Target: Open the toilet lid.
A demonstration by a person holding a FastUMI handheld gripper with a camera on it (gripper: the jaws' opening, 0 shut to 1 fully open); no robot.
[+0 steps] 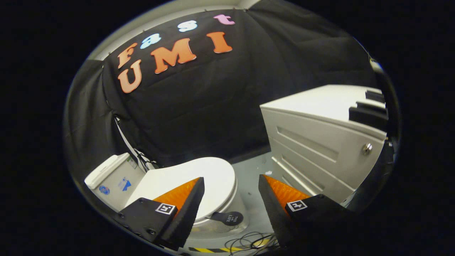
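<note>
A white toilet stands below the gripper with its lid (209, 177) lying flat and closed on the bowl. Its white tank (113, 177) sits behind it, to the left. A small dark round tab (227, 217) sticks out at the lid's front rim, between the fingers and beneath them. My gripper (231, 181) hovers above the toilet with its fingers spread wide and nothing between them. The left finger (188, 204) overlaps the lid's near side in the view; the right finger (273, 202) is off to the side, above the floor.
A white cabinet (320, 142) with panelled drawers and a round metal knob (367, 148) stands to the right of the toilet. Grey floor (252, 170) lies between them. Loose cables (249, 243) and a yellow-black striped tape (202, 250) lie on the floor below the fingers.
</note>
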